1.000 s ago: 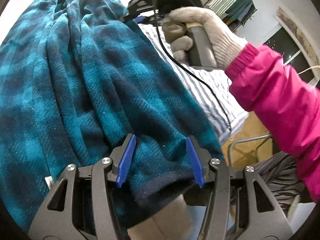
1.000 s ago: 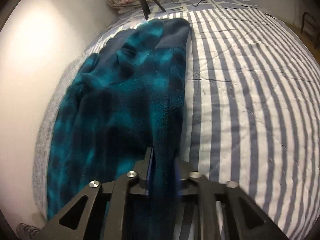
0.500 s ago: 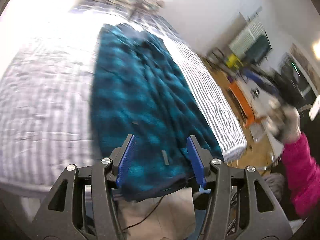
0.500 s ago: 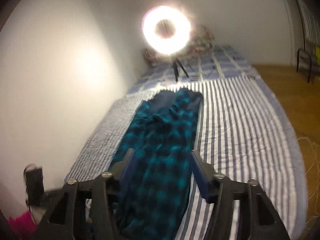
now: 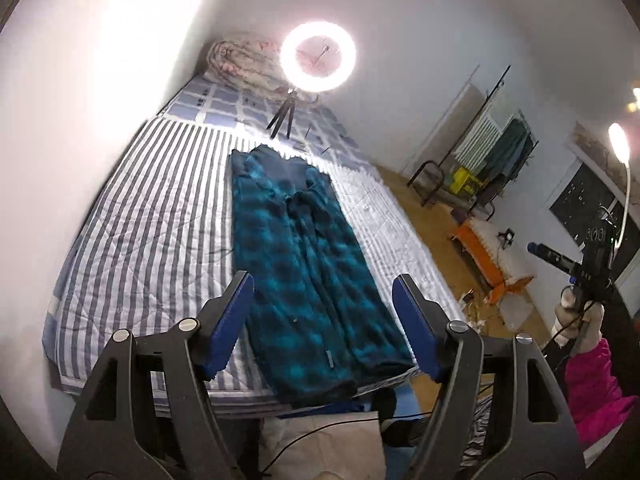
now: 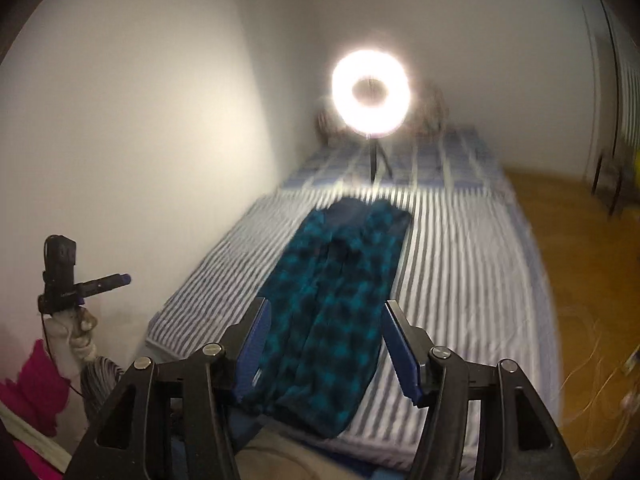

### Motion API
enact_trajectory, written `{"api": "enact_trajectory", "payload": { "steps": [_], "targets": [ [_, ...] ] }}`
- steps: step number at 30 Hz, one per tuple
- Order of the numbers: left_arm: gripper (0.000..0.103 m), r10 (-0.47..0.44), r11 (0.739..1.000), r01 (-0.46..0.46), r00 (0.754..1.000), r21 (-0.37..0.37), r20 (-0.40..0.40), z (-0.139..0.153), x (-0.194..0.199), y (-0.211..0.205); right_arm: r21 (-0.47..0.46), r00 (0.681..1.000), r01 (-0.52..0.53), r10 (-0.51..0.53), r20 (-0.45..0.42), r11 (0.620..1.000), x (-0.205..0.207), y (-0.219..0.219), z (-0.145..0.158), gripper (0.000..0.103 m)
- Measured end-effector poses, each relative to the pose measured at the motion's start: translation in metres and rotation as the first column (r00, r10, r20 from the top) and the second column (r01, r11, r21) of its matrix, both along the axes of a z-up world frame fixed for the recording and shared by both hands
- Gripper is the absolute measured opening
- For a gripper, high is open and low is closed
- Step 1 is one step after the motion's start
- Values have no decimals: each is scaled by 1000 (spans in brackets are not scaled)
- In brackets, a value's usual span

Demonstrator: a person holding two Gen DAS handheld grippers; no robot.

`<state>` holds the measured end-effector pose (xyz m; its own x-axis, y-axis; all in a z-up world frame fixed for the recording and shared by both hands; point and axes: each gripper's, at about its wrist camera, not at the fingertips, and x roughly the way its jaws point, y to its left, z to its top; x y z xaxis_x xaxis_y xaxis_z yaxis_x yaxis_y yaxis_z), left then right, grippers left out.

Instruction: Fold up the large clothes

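Observation:
A teal and navy checked fleece garment (image 5: 304, 264) lies on the striped bed (image 5: 160, 208) as a long narrow strip, with its near end at the bed's front edge. My left gripper (image 5: 323, 278) hovers high above and behind that end; its jaws are opening and nothing is between them. The right wrist view shows the same garment (image 6: 340, 292) far below my right gripper (image 6: 326, 302), which is open and empty. Each gripper also shows from the side in the other's view, held by a gloved hand (image 5: 580, 320) with a pink sleeve (image 6: 36, 392).
A lit ring light (image 5: 318, 56) on a small tripod stands at the bed's far end, before a rolled quilt (image 5: 240, 60). A white wall runs along the bed's left side. To the right are wooden floor, a chair (image 5: 430, 178), a clothes rack (image 5: 508, 148) and an orange item (image 5: 480, 248).
Both grippers have let go of the garment, opened, and pulled up and back from the bed. The garment now lies flat in a long strip.

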<state>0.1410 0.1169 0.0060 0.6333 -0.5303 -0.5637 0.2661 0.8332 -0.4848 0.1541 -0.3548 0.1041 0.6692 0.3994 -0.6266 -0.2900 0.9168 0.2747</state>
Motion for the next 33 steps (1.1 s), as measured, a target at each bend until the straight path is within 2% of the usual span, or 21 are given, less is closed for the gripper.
{"api": "enact_trajectory", "payload": {
  "steps": [2, 5, 7, 8, 10, 13, 16, 18, 22, 25, 28, 29, 30, 31, 33],
  "targets": [
    [74, -19, 1000, 17, 997, -23, -72, -24, 10, -4, 37, 994, 10, -6, -107, 999, 10, 0, -47, 60],
    [74, -24, 998, 11, 978, -66, -205, -73, 25, -10, 41, 970, 19, -9, -242, 999, 24, 5, -119, 60],
    [74, -21, 995, -9, 954, -97, -300, -111, 34, -13, 86, 946, 24, 5, -324, 996, 32, 7, -163, 60],
    [74, -28, 991, -21, 937, -136, -348, -133, 38, -14, 99, 934, 34, 4, -358, 994, 36, 7, -183, 60],
    [74, -28, 979, -58, 912, -197, -410, -162, 41, -14, 120, 913, 56, -2, -408, 991, 46, 7, -213, 60],
    [74, -25, 969, -92, 887, -230, -461, -192, 42, -19, 142, 887, 51, 20, -461, 989, 60, 10, -249, 60],
    [74, -47, 976, -63, 874, -209, -484, -210, 41, -34, 129, 868, 27, 41, -495, 991, 60, 16, -272, 61],
    [74, -68, 980, -38, 860, -196, -505, -221, 41, -46, 170, 845, 11, 81, -529, 985, 55, 19, -285, 61],
    [74, -137, 974, 13, 830, -227, -541, -241, 26, -68, 234, 845, -10, 133, -517, 972, 50, 19, -291, 61],
    [74, -144, 974, 26, 841, -226, -522, -243, 20, -74, 332, 832, -31, 209, -514, 943, 50, 21, -295, 55],
    [71, -159, 969, 29, 836, -246, -526, -245, 22, -77, 315, 817, -70, 236, -526, 946, 50, 31, -302, 50],
    [65, -161, 970, 36, 835, -240, -527, -245, 23, -79, 314, 817, -75, 239, -525, 946, 50, 35, -301, 49],
    [58, -161, 972, 41, 834, -231, -529, -244, 26, -80, 322, 818, -81, 247, -519, 943, 51, 36, -301, 45],
    [54, -156, 974, 41, 833, -222, -531, -244, 26, -82, 331, 814, -85, 257, -521, 940, 52, 37, -302, 40],
    [37, -153, 974, 37, 832, -221, -534, -243, 26, -80, 342, 810, -88, 267, -522, 936, 52, 38, -302, 32]
  ]
}}
